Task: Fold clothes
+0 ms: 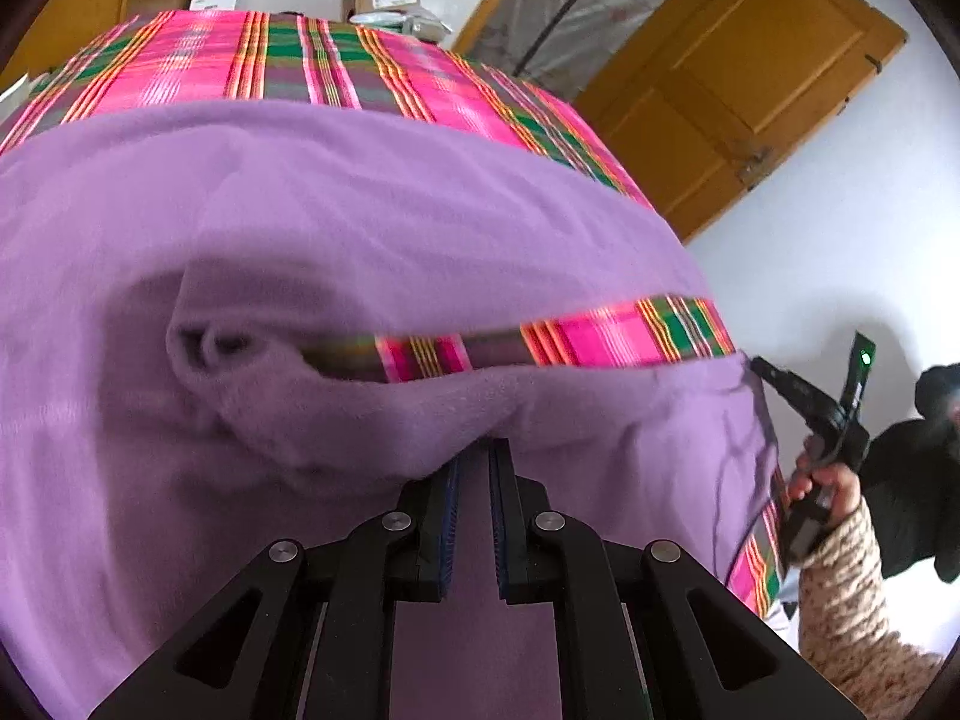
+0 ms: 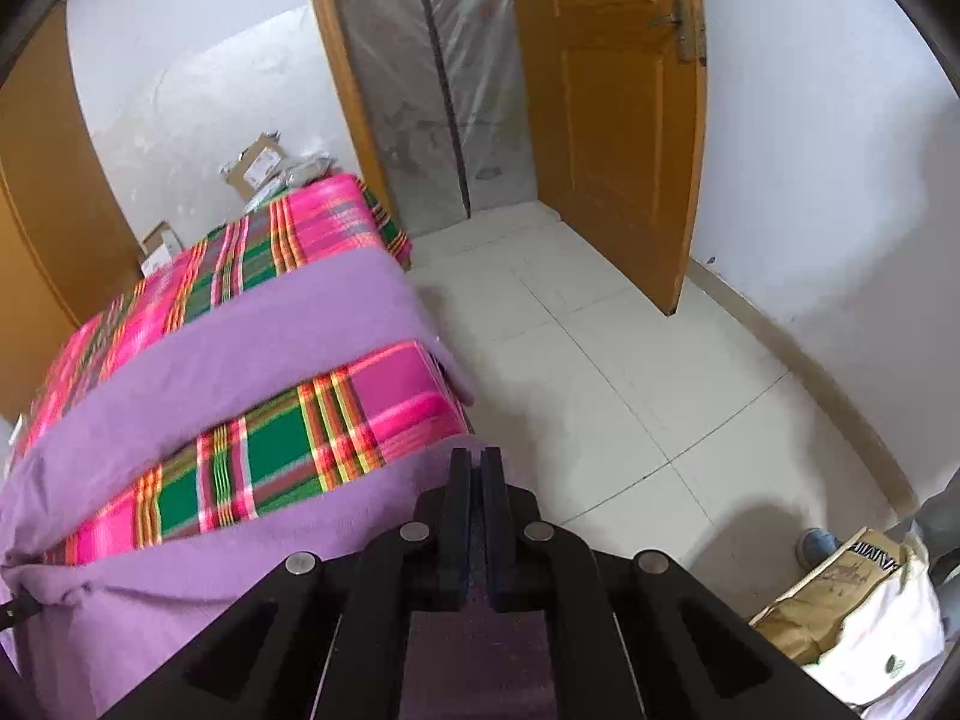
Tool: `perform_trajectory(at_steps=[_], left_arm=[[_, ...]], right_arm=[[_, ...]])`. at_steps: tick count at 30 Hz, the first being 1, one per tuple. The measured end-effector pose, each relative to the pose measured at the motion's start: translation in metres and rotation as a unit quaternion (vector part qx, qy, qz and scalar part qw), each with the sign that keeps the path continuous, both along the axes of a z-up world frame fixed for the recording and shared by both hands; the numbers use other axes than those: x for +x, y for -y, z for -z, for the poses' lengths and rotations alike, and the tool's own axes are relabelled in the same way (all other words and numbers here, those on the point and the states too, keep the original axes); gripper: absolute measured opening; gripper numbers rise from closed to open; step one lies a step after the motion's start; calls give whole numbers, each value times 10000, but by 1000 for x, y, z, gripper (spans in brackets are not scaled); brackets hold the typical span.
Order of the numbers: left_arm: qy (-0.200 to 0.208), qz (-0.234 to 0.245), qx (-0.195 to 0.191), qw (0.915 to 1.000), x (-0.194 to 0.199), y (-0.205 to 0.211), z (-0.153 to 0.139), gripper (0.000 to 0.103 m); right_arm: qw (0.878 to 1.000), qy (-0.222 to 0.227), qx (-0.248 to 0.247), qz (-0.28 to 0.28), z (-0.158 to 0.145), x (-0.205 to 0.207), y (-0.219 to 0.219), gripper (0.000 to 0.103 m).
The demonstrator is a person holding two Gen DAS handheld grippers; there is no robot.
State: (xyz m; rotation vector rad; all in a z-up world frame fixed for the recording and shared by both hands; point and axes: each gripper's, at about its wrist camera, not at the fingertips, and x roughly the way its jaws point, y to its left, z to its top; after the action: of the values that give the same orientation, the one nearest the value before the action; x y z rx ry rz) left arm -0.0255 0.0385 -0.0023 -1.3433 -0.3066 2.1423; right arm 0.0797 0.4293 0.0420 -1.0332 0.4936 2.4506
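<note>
While lifted, one purple garment (image 1: 336, 222) pinched; two grippers: left (image 1: 475, 456), right (image 2: 476, 468).

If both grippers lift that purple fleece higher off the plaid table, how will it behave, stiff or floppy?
Probably floppy: the purple fleece already sags in a soft fold between the left gripper and right gripper. It looks fuzzy, so likely not slippery in the pads. Its free part may drag on the plaid cloth.

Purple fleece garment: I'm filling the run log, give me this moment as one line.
stage: mid-fold | purple fleece garment: near edge lifted over pink plaid cloth | left hand-held gripper: pinching edge | right hand-held gripper: pinching edge
</note>
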Motion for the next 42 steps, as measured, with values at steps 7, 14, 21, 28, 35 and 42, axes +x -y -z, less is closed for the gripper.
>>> perform_trajectory(at_steps=[7,14,21,28,35,42], left_arm=[[30,-302,155,9994,-28,2,3,10],[91,-544,419,9976,-25,18,2,10],[-162,-683,549,9960,3,43,-21,10],[-290,-505,538,9969,55,63,-30,10],[-256,-207,279,9991,100,66,-18,10],[-62,-387,197,9990,114,80,1,10]], right_arm=[[9999,56,95,26,0,-3,1,3],[9998,-35,121,133,-4,1,2,3],[9989,-415,15,233,-29,28,0,4],[9978,-567,-65,-343,-39,74,17,19],[9979,-405,-501,0,0,111,17,35],[9979,-371,-528,113,1,89,19,42]])
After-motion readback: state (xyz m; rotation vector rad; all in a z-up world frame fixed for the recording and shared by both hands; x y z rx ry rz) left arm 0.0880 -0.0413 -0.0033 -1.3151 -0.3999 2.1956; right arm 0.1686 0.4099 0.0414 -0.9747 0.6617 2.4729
